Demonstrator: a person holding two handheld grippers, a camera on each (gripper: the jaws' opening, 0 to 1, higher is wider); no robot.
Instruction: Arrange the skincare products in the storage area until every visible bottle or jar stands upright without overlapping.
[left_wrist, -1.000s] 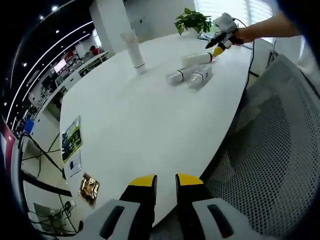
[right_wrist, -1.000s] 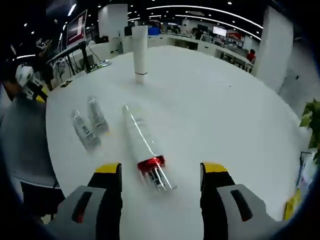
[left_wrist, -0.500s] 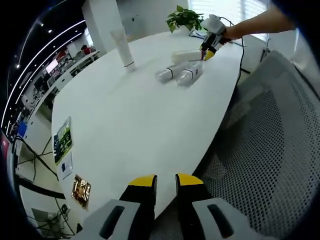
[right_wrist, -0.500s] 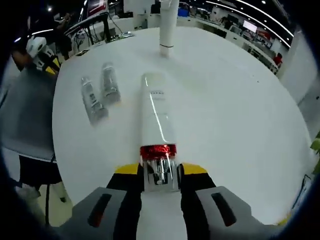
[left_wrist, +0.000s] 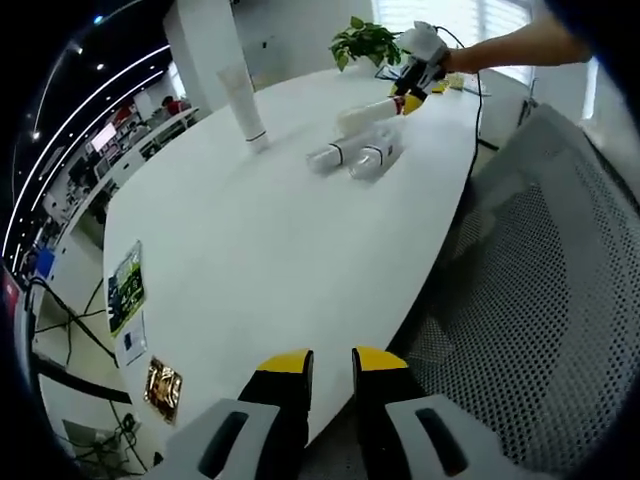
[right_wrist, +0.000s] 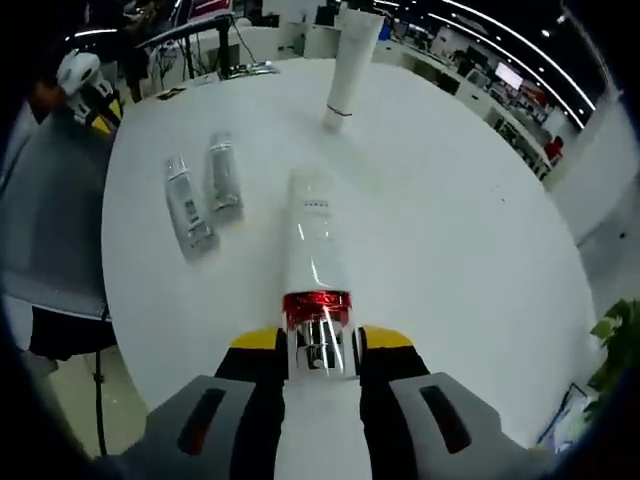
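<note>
One white surface, four products: a tall tube upright, two small bottles lying side by side. Right gripper, wide a second ago, now has its fingers clamped on the red-collared pump bottle, ready for standing up. Left gripper, fingers narrow and empty, hangs at the surface's near edge, its view showing a potted plant.
</note>
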